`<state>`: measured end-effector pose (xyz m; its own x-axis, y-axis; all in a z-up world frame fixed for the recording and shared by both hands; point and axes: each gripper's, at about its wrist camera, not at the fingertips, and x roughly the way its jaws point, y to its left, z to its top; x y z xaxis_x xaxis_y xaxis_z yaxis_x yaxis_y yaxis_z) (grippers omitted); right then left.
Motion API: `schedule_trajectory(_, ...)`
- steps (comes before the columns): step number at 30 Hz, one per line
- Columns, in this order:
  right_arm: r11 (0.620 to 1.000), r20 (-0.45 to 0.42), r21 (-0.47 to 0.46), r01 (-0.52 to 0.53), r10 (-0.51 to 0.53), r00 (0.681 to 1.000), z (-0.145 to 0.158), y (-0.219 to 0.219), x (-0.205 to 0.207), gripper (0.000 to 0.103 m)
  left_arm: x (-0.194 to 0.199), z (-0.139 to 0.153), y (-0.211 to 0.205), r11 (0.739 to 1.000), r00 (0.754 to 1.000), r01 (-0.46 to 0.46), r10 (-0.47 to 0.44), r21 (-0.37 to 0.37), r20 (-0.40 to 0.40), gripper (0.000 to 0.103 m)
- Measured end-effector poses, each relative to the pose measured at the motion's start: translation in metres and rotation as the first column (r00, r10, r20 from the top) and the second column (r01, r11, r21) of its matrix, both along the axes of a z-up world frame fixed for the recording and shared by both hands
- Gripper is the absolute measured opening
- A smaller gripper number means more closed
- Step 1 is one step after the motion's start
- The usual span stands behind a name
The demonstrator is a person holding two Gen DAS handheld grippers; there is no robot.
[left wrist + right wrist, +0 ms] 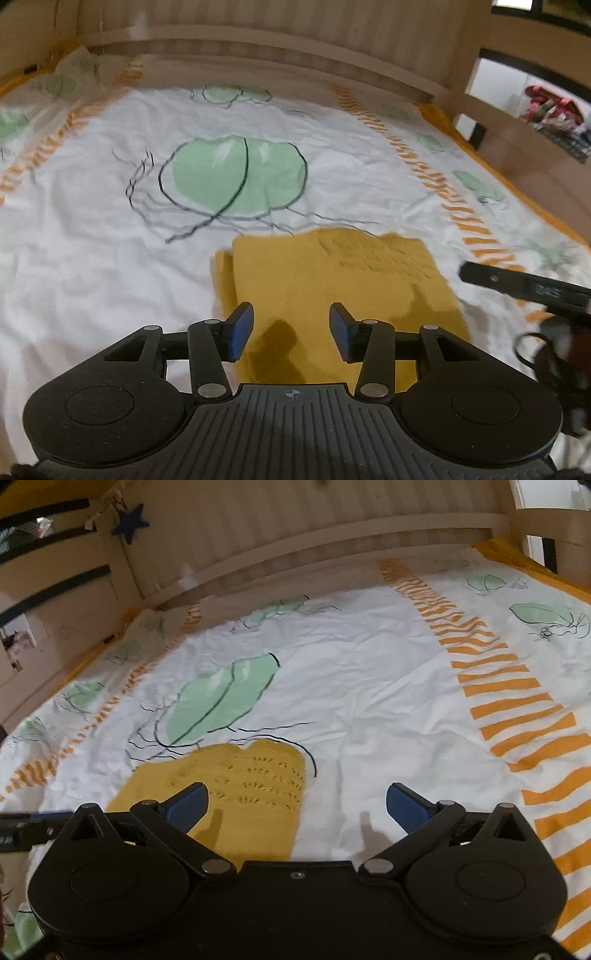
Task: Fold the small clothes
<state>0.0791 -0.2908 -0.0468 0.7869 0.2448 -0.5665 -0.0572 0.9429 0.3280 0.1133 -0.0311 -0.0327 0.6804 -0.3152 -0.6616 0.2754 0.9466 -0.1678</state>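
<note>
Both tongs are empty right now: the left gripper (291,328) has its blue-padded jaws partly apart with nothing pinched, hovering just over the near part of the mustard-yellow knitted garment (332,295), and the right gripper (297,806) is spread wide with only its left finger over the cloth and the other over bare bedding. The garment lies flat in a roughly rectangular shape on the white crinkled bedsheet with green leaf prints and orange stripes (369,686), so it looks already folded at least once, I'd guess. If another fold is coming, I'd pinch the two near corners through all layers, lift only a little and lay the edge over evenly, so the stack doesn't slide on the sheet. Hard to say much more: the near edge of the garment is hidden behind the gripper bodies, both views are motion-blurred, and I can't tell what kind of garment it is. The right gripper shows in the left view only as a blurry dark bar at the edge.
</note>
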Motion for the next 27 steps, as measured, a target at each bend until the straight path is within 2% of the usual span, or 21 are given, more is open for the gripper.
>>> schedule_trajectory(3,1.0,-0.019,-0.023,0.008,-0.009,1.0,-0.003,0.004,0.012,0.103,0.016,-0.01,-0.007,0.999,1.0,-0.03,0.03,0.039,-0.003,0.044)
schedule_trajectory(9,0.993,-0.073,-0.12,-0.015,0.006,0.997,-0.015,0.022,0.041,0.103,0.039,-0.041,0.003,0.981,0.987,-0.131,0.143,0.143,-0.073,0.046)
schedule_trajectory(12,0.981,-0.116,-0.188,-0.039,0.017,0.993,-0.028,0.035,0.057,0.103,0.037,-0.046,0.012,0.98,0.984,-0.151,0.161,0.131,-0.074,0.054)
schedule_trajectory(15,0.982,-0.136,-0.182,-0.044,0.019,0.991,-0.035,0.037,0.063,0.103,0.035,-0.043,0.012,0.971,0.979,-0.171,0.187,0.166,-0.081,0.056)
schedule_trajectory(20,0.985,-0.068,-0.173,-0.026,0.014,0.998,-0.013,0.029,0.04,0.103,0.028,-0.028,0.013,0.968,0.976,-0.188,0.203,0.166,-0.08,0.056)
schedule_trajectory(23,0.989,-0.01,-0.148,-0.006,0.005,1.0,0.006,0.022,0.013,0.103,0.019,-0.019,0.01,0.963,0.973,-0.199,0.216,0.18,-0.079,0.056)
schedule_trajectory(27,0.989,0.014,-0.146,-0.006,0.009,1.0,0.023,0.02,-0.02,0.103,0.003,-0.006,0.005,0.955,0.97,-0.222,0.237,0.196,-0.055,0.057)
